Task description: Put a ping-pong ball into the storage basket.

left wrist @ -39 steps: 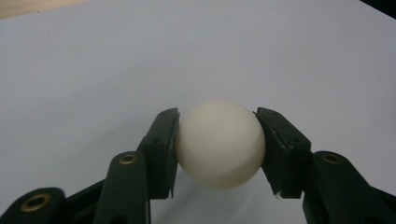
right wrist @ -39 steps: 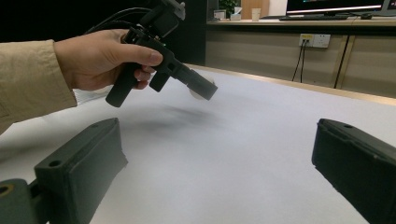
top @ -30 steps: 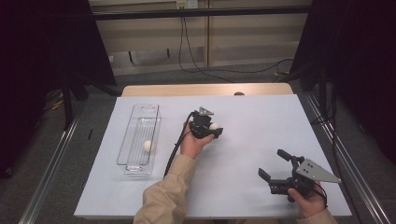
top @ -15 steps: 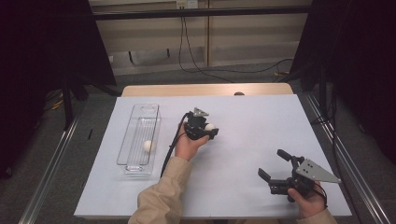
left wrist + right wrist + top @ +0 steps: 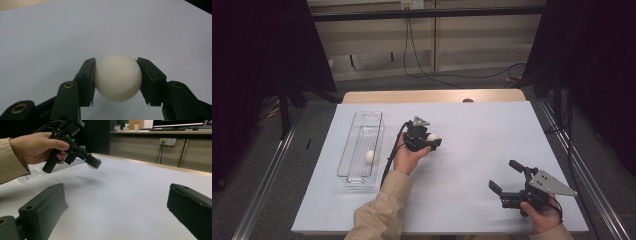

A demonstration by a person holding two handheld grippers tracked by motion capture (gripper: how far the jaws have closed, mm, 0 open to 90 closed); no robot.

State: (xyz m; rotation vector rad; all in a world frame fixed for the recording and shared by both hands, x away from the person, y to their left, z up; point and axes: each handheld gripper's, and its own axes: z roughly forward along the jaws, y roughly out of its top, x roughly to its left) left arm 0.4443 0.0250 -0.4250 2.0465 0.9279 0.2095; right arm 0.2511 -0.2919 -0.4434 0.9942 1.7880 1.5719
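The left tool grips a white ball above the middle of the table, just right of the clear tray (another ball inside). The right tool rests wide open, empty, near the front edge.

the left gripper hides most of the white ball in the right gripper view.
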